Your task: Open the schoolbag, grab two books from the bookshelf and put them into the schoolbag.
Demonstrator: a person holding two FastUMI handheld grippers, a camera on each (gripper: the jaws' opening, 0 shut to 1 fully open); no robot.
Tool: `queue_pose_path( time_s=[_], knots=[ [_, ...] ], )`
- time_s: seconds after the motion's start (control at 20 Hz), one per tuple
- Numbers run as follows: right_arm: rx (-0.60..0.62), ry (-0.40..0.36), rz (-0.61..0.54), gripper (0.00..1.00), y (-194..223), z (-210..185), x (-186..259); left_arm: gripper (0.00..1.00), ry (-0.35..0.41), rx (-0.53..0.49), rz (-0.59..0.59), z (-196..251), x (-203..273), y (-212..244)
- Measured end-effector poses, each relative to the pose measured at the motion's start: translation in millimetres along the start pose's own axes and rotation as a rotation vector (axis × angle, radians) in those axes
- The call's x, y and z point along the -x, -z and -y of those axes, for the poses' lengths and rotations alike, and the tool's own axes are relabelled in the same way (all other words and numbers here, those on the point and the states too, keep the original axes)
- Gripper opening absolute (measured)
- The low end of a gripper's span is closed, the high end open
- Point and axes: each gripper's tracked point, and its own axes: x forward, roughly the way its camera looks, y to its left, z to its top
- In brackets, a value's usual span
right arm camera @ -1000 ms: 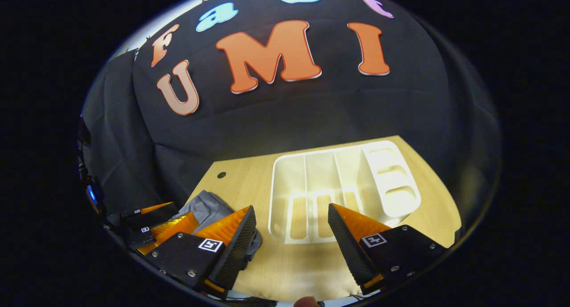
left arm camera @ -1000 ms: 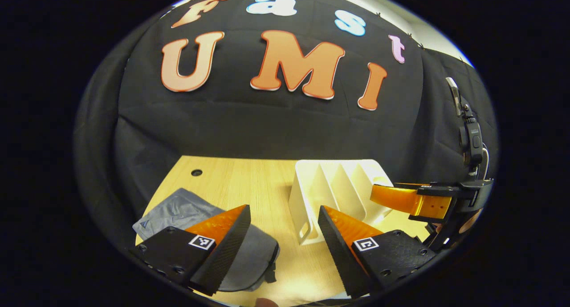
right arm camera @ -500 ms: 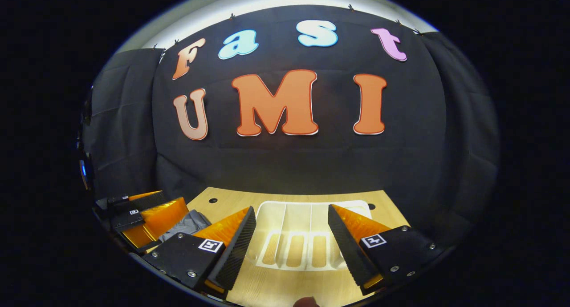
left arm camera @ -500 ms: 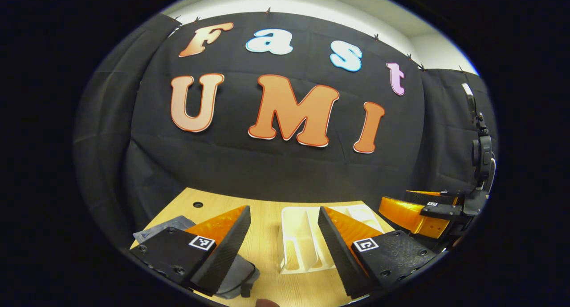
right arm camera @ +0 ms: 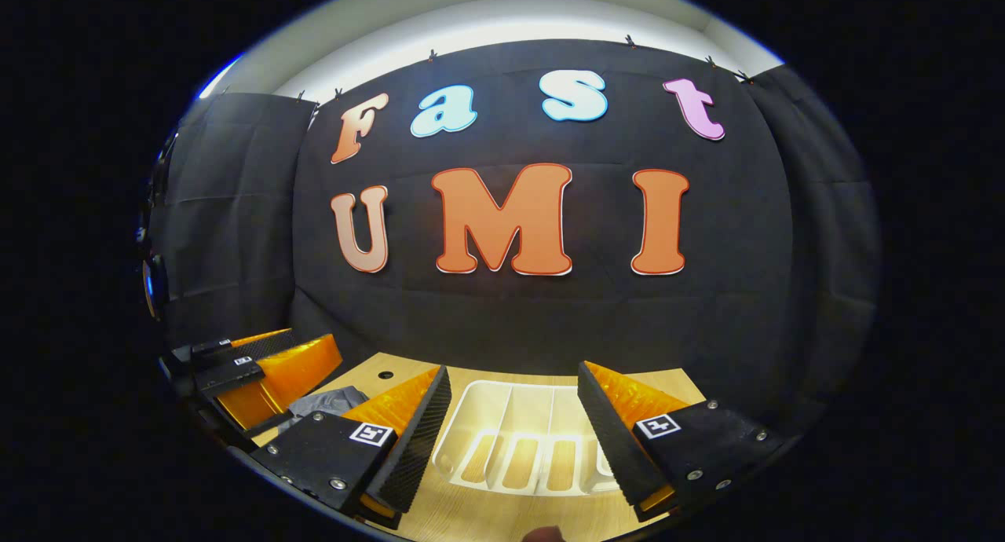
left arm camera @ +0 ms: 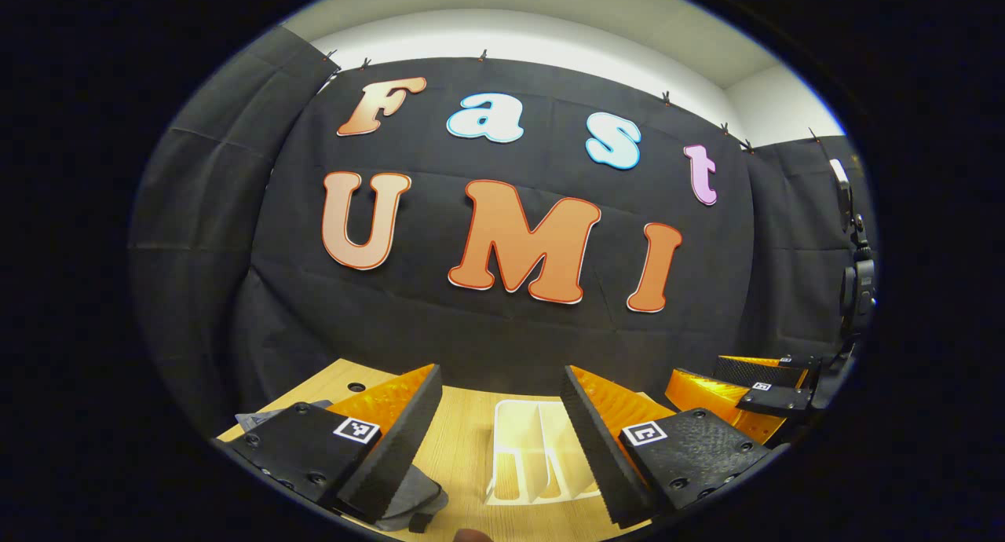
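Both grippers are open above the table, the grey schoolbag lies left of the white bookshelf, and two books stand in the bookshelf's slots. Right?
Not quite: the bookshelf holds no books. The right gripper view looks down into its slots and shows them empty. The rest holds: the left gripper and right gripper are open above the table, and the grey schoolbag lies left of the bookshelf.

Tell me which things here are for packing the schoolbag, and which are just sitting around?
For the job:
grey schoolbag, lying flat on the table
white bookshelf, slots empty, no books in sight
left gripper, open
right gripper, open

Just there:
wooden table
round hole in the table
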Motion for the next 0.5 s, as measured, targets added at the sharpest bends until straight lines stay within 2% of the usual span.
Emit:
queue_pose_path(
  time_s=[0.3, 0.5],
  knots=[
    [0.011, 0.041, 0.047, 0.97, -0.9, 1.1, -0.2, 0.96, -0.02, -0.031, 0.005, -3.4, 5.4, 10.1],
    [-0.016, 0.027, 0.013, 0.96, 10.0, -0.9, 2.4, 0.96, 0.006, -0.027, 0.009, 6.3, 9.8, 22.1]
  ],
)
